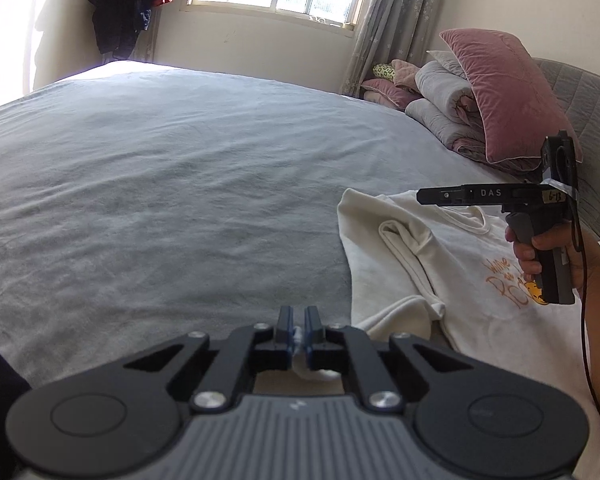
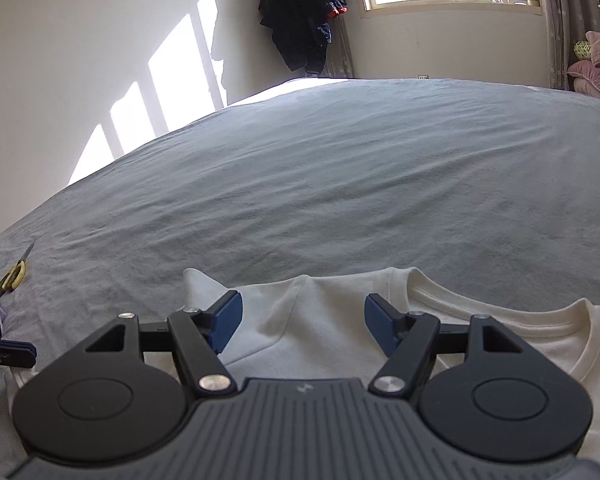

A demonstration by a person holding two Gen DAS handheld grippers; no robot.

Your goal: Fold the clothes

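Observation:
A cream T-shirt (image 1: 452,264) with an orange print lies on the grey bed sheet (image 1: 160,184), its left sleeve folded over the body. My left gripper (image 1: 299,322) is shut on a bit of the shirt's white fabric at the lower edge. In the left wrist view the right gripper (image 1: 424,196) hangs above the shirt's collar, held by a hand (image 1: 540,252). In the right wrist view my right gripper (image 2: 303,316) stands open over the T-shirt (image 2: 324,320) near the collar (image 2: 500,312), nothing between its blue pads (image 2: 228,320).
Pink and grey pillows with folded quilts (image 1: 480,96) are piled at the bed's head on the right. Yellow-handled scissors (image 2: 14,272) lie on the sheet at the left. Dark clothes (image 2: 304,12) hang in the corner by the window.

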